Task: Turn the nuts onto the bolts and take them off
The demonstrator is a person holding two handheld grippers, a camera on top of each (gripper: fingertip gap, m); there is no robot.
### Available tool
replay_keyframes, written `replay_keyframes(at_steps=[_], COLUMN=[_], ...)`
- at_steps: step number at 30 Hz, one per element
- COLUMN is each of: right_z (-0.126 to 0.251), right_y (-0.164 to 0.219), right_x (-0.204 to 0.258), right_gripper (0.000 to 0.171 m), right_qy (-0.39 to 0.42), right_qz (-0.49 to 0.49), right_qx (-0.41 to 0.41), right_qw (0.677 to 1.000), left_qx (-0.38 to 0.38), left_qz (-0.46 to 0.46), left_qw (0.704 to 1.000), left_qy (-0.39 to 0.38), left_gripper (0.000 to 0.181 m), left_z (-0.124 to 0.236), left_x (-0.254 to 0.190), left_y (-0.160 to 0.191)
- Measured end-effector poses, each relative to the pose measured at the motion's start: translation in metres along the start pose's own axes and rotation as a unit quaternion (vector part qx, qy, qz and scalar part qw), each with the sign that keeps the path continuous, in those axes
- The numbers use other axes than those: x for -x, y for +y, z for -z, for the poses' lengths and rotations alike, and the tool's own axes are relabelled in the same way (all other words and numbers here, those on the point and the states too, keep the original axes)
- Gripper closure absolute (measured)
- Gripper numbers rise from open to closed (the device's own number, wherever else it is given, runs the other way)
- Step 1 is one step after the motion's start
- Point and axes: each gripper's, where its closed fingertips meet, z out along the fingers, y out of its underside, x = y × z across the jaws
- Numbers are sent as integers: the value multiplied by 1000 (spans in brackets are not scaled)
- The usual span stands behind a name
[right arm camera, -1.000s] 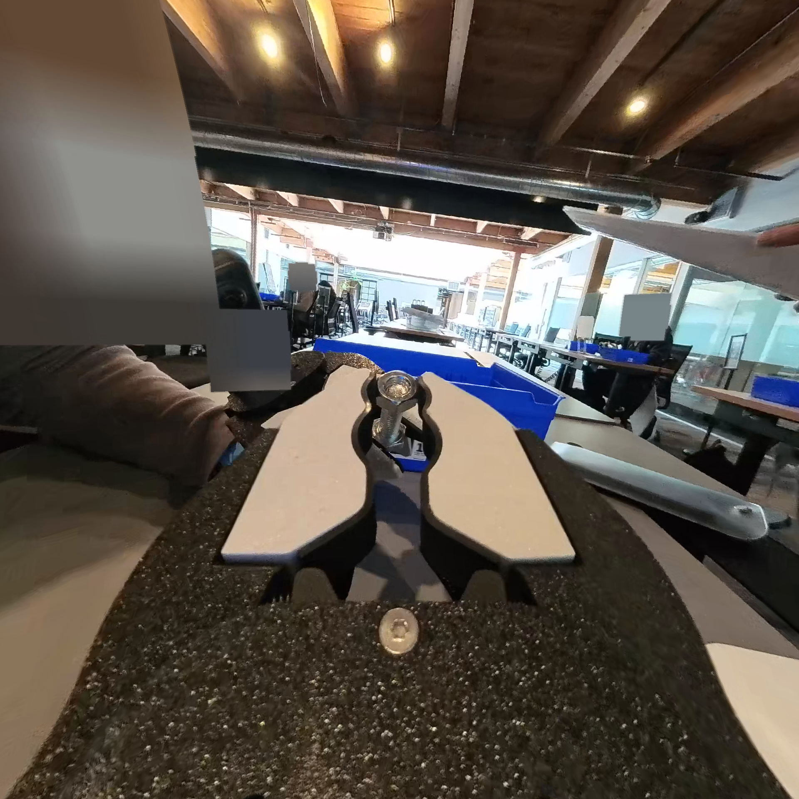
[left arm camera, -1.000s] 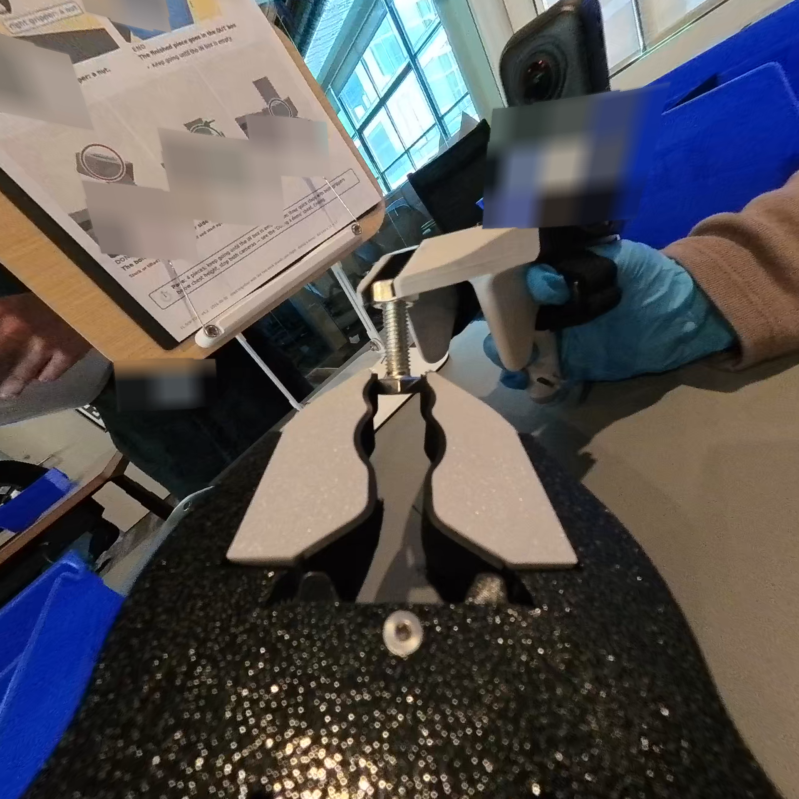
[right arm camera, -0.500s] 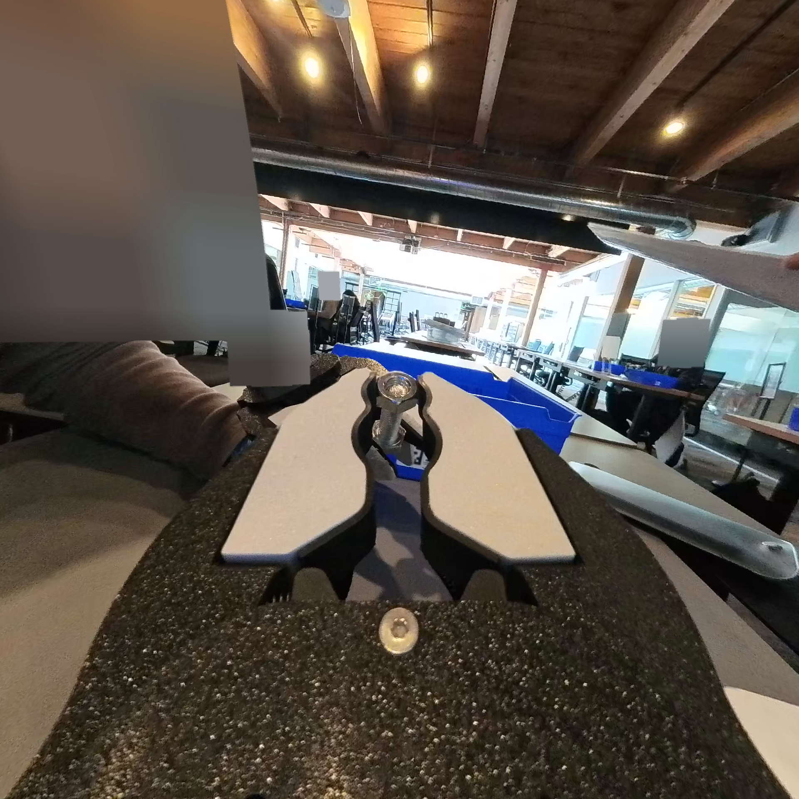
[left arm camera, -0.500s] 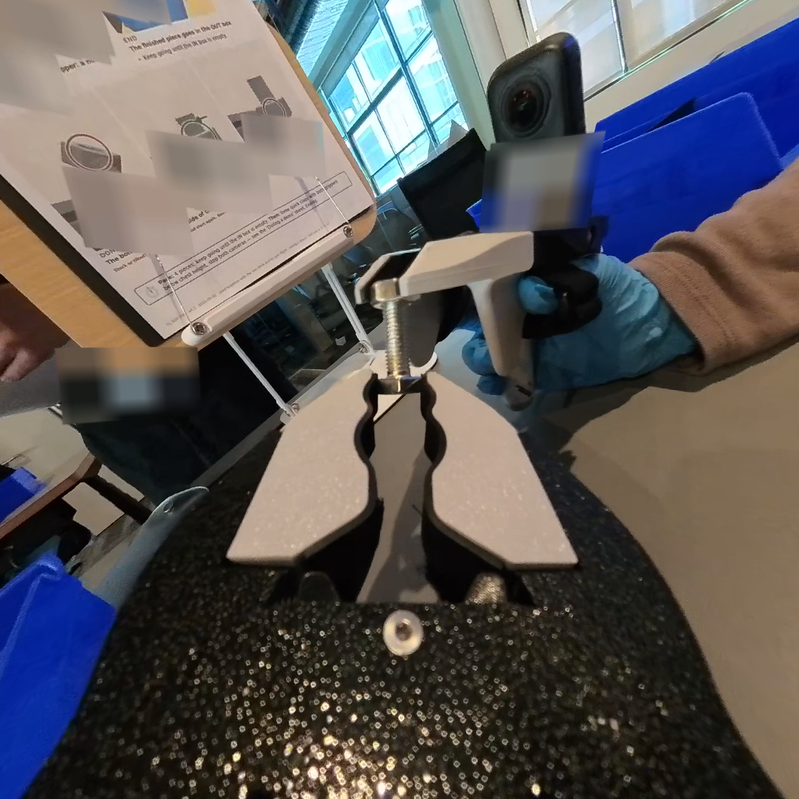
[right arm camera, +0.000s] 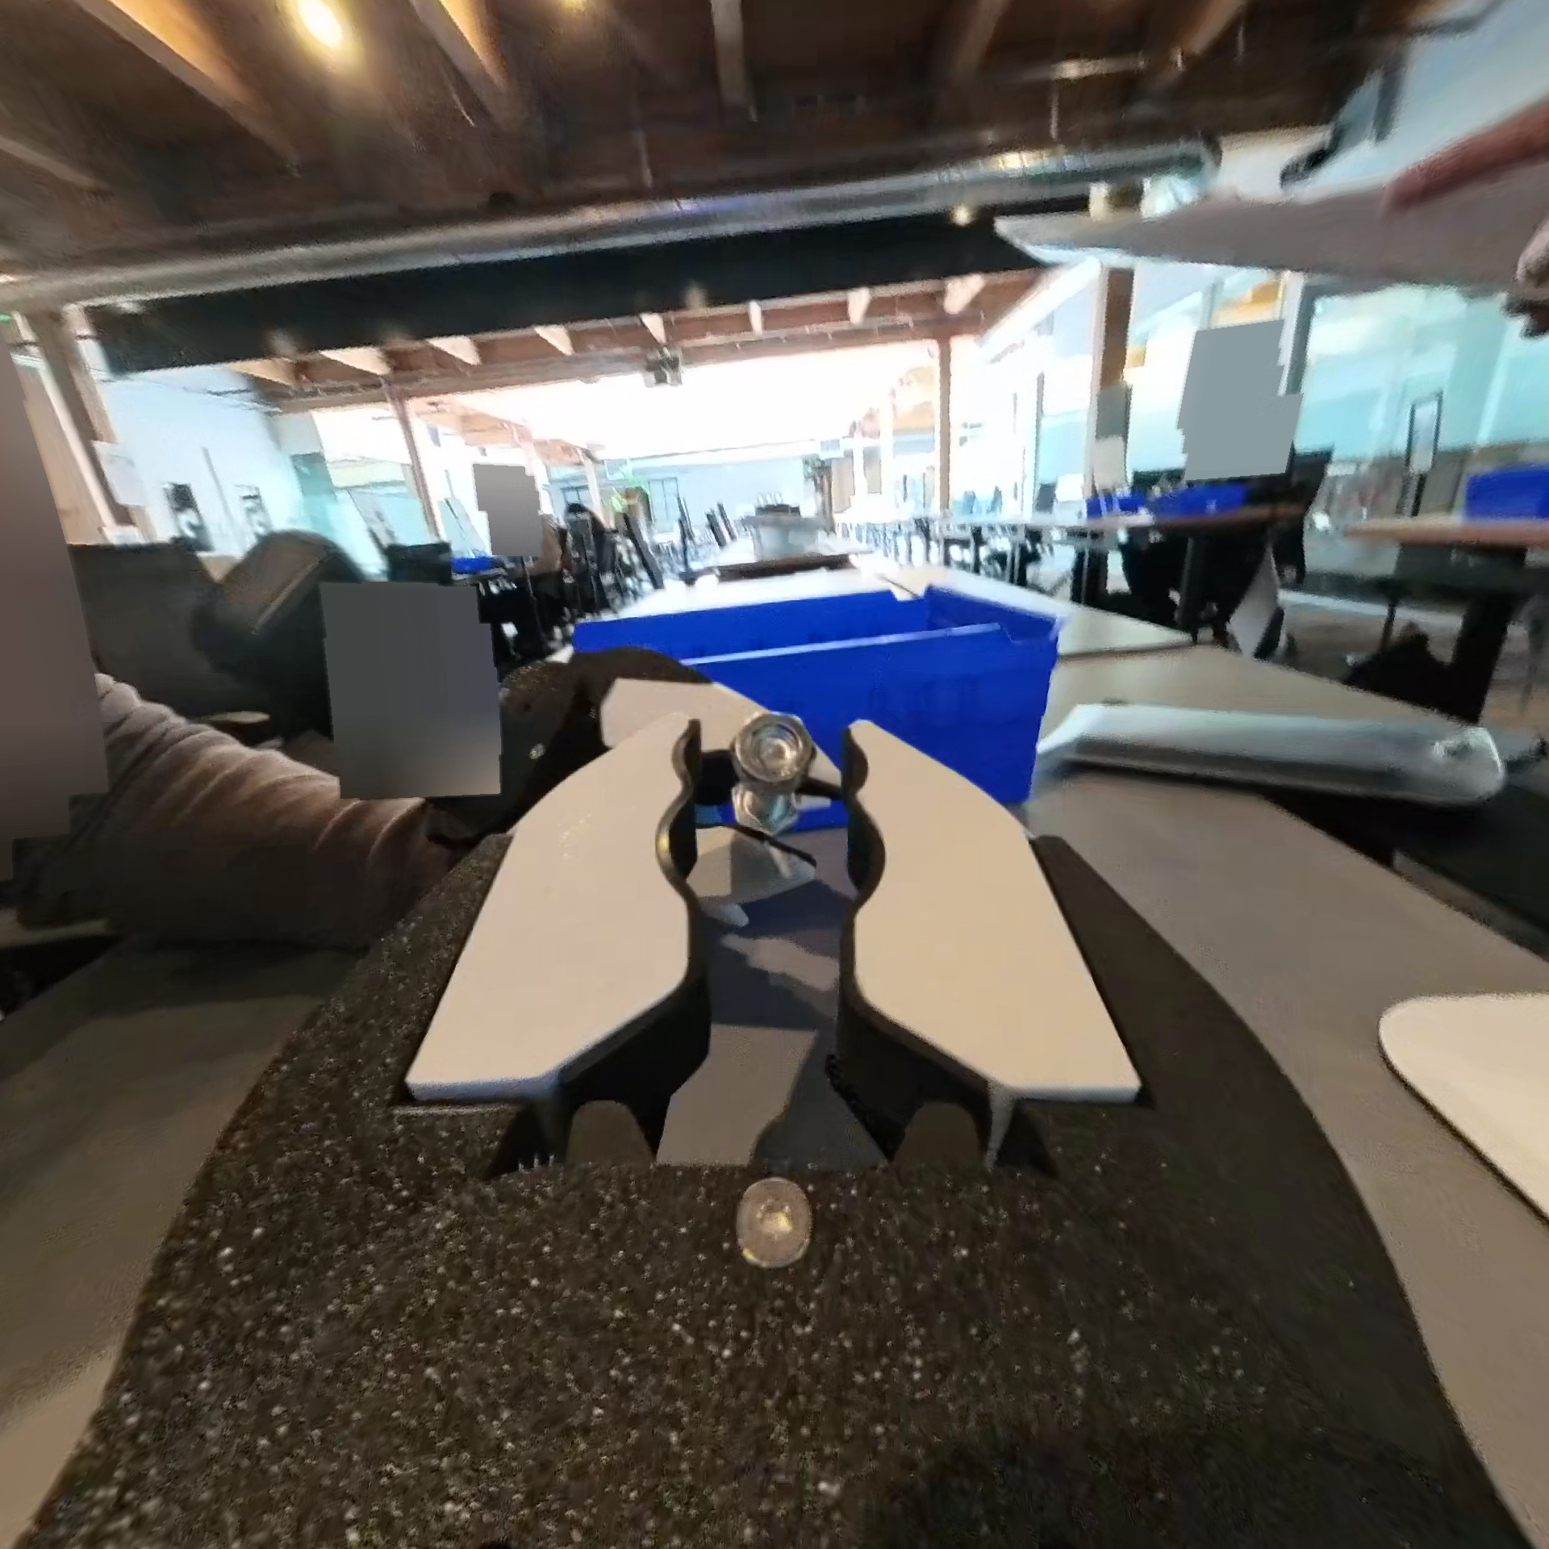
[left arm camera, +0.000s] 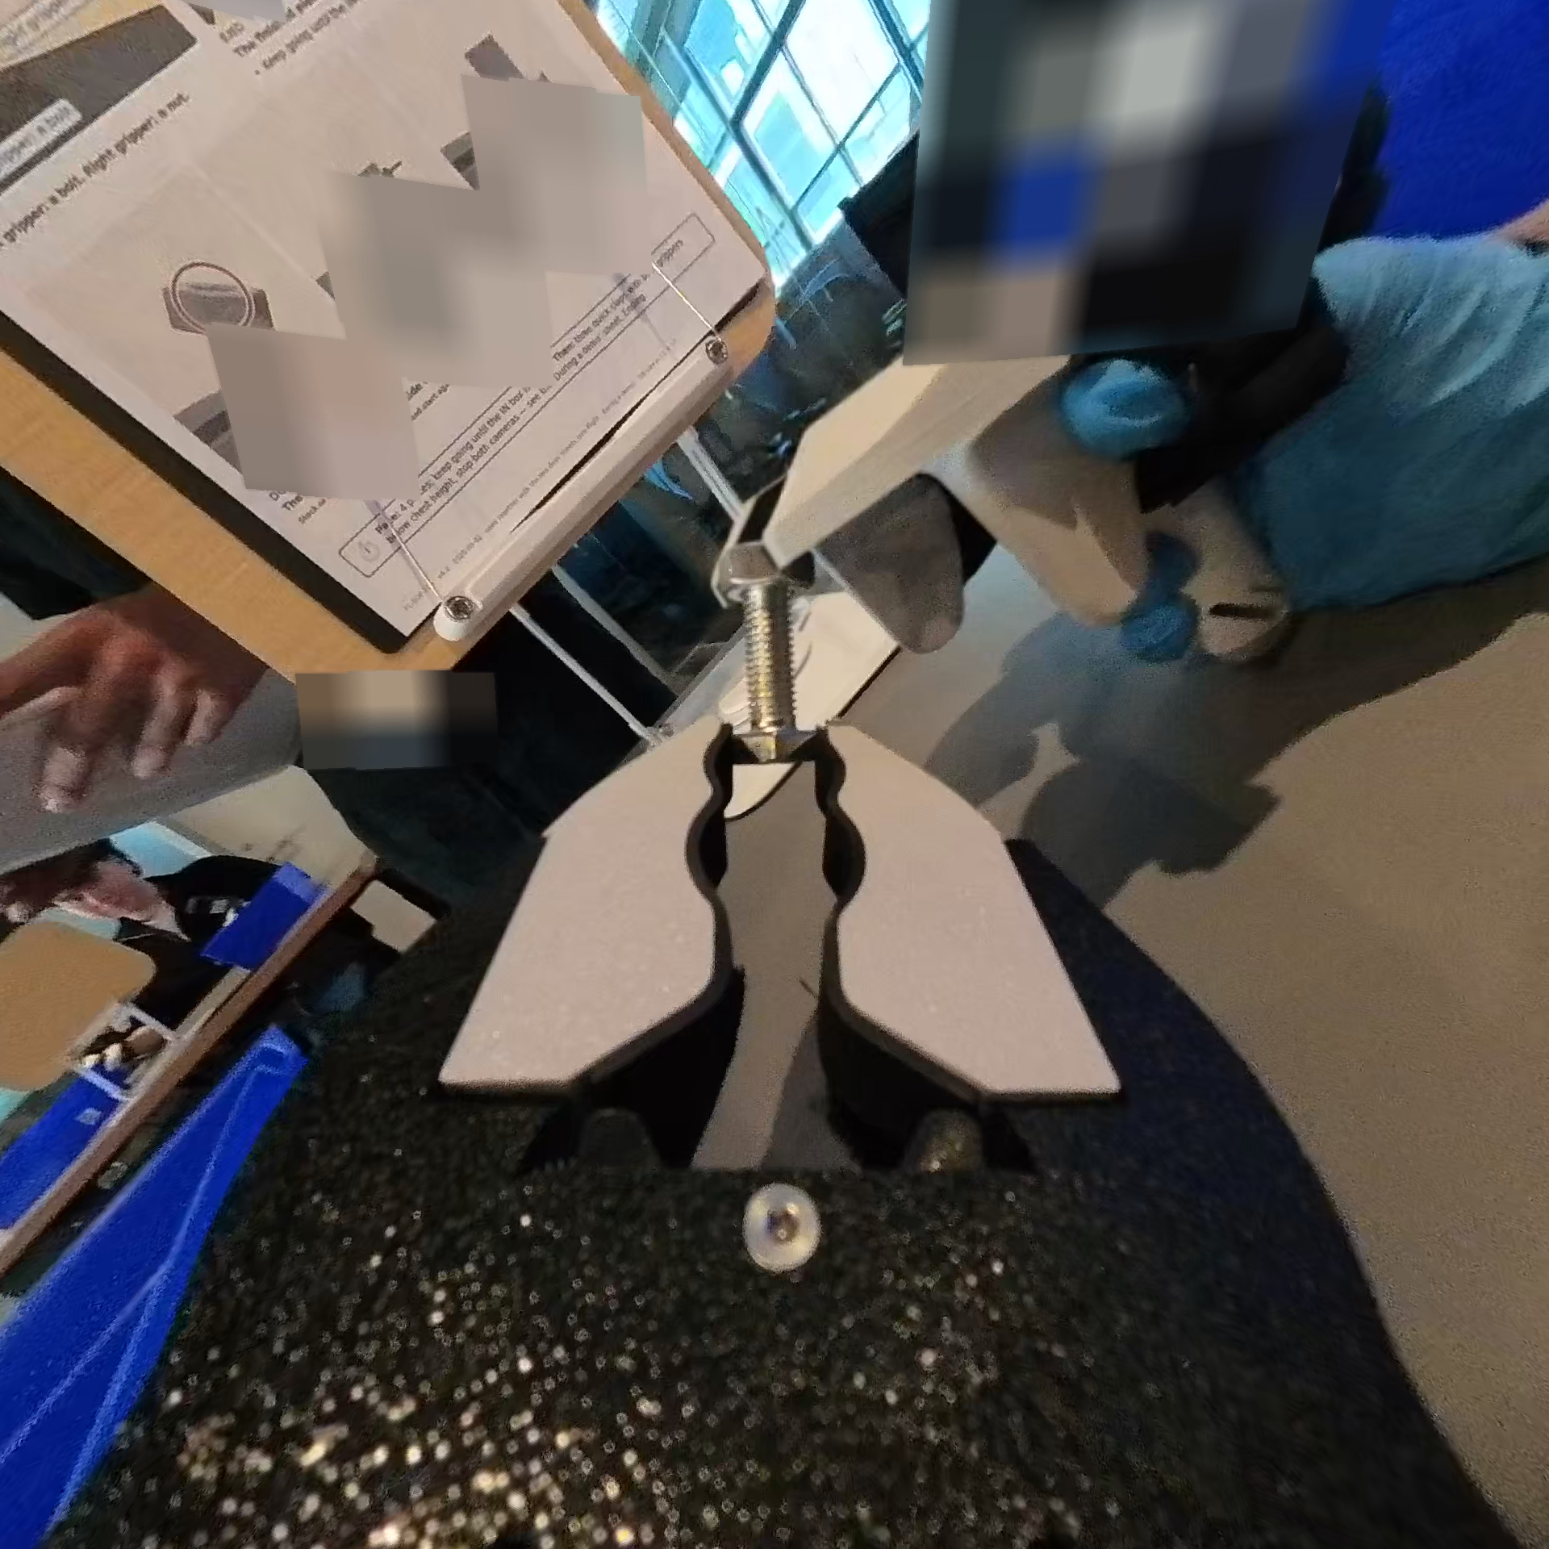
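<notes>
My left gripper (left arm camera: 769, 742) is shut on the hex head of a steel bolt (left arm camera: 763, 662), whose threaded shank points up and away. A nut (left arm camera: 746, 578) sits at the far end of the shank. My right gripper (right arm camera: 767, 738) is open. The nut (right arm camera: 771, 750) lies between its fingertips with a gap on each side. In the left wrist view the right gripper (left arm camera: 758, 566), held by a blue-gloved hand (left arm camera: 1383, 419), is over the nut. In the right wrist view the left gripper (right arm camera: 771, 809) shows just behind the nut.
An instruction board (left arm camera: 377, 293) on a wire stand leans at the left. A blue bin (right arm camera: 838, 670) stands behind the grippers and another (left arm camera: 126, 1257) at lower left. A metal bar (right arm camera: 1257, 754) lies on the grey table (left arm camera: 1257, 922). Another person's hand (left arm camera: 109, 696) is at the left. The grippers are tip to tip, or close to it.
The right gripper's fingers have spread apart and let go of the nut. The two grippers have drawn closer together. The left gripper still holds the bolt.
</notes>
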Motion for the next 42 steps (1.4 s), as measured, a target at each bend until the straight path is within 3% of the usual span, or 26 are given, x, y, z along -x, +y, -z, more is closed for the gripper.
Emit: replay_keyframes(at_steps=[7,11,14,24,30,35,42], right_z=[3,4,6,6,11,13,14], right_y=[12,15,16,7,-3,-14,-26], right_x=[-6,-4,-4,10,28,39,56], right_gripper=[137,151,152,152,152,152,152], right_qy=[44,44,40,-2,-77,-119,-180], right_qz=[-40,-61,-66,141,114,85,82], right_qx=[49,62,65,28,-11,-36,-34], right_qw=[997,995,995,990,990,989,980], left_qx=[22,26,24,-10,-57,-51,-69], left_qz=[-64,-72,-74,-52,-15,48,165], left_qw=[998,997,997,999,998,995,963], left_qy=[-13,-17,-16,5,36,76,201], left_gripper=[163,163,163,163,163,163,164], left_z=[-3,-3,-3,0,7,15,26], left_x=[-4,-3,-4,-8,-17,-21,-29], left_y=[4,5,5,-5,-23,-38,-58])
